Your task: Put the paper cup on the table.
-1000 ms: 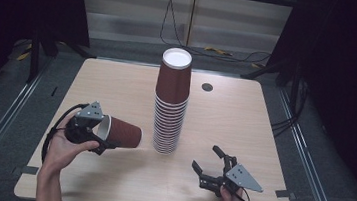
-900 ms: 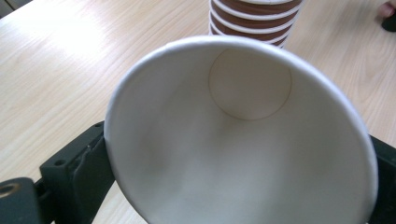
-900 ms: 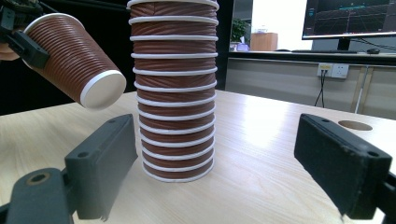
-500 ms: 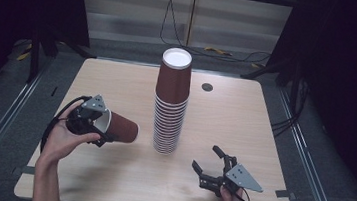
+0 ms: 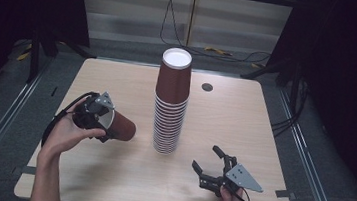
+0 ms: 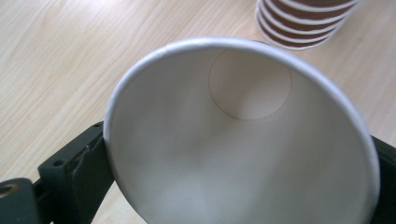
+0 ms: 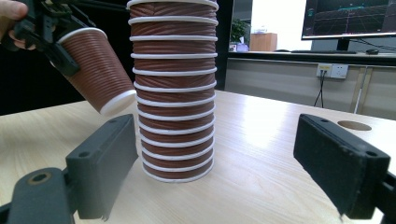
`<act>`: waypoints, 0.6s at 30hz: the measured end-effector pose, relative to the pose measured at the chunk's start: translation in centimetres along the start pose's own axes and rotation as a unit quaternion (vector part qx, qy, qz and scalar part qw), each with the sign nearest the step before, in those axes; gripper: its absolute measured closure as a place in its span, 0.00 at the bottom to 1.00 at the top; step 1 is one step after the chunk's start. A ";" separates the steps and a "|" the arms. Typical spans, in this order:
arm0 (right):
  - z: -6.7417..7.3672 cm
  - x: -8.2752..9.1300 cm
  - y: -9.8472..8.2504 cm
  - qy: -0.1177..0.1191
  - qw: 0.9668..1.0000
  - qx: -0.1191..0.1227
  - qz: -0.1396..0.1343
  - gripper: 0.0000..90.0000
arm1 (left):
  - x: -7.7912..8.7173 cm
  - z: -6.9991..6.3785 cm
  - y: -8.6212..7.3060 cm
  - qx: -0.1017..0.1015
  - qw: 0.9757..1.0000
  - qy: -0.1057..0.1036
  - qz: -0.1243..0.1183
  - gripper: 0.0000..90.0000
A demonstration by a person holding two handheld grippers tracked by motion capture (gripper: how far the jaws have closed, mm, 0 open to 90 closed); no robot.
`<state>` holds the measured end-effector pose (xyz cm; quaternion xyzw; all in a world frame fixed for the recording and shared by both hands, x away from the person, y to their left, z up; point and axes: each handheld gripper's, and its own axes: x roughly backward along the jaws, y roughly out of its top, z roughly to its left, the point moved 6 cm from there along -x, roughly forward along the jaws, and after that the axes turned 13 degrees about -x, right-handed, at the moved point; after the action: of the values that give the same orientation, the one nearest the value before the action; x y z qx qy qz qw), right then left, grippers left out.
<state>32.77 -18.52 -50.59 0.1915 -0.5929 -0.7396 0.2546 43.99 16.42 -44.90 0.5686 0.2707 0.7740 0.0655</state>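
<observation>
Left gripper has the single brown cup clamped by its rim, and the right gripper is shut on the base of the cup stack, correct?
Not quite. The left gripper does grip the single cup at its rim, but the right gripper is open and empty, apart from the cup stack; the high view and right gripper view show it.

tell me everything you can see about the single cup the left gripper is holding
The single cup is a ribbed brown paper cup with a white rim and plain white inside, empty. The left gripper grips it near the rim, jaws on either side. It hangs tilted above the table, base pointing down toward the stack of cups, mouth toward the hand. It touches neither stack nor table.
</observation>
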 end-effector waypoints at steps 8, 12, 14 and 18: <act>0.0 0.0 0.0 0.000 1.000 -0.001 0.000 0.14 | -1.0 1.0 0.7 -0.017 0.998 -0.014 0.056 0.03; 0.0 0.0 0.0 0.000 1.000 0.000 0.000 0.14 | -1.5 1.4 0.8 -0.024 0.995 -0.016 0.092 0.03; 0.0 0.0 0.0 0.000 1.000 -0.001 0.000 0.14 | -1.9 1.4 1.0 -0.023 0.995 -0.017 0.092 0.03; 0.0 0.0 0.0 0.000 1.000 -0.001 0.000 0.14 | -2.3 1.3 1.3 -0.024 0.994 -0.011 0.101 0.02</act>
<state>32.76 -18.52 -50.59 0.1912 -0.5924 -0.7399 0.2550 46.25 14.81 -45.89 0.6002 0.1920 0.7765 0.0035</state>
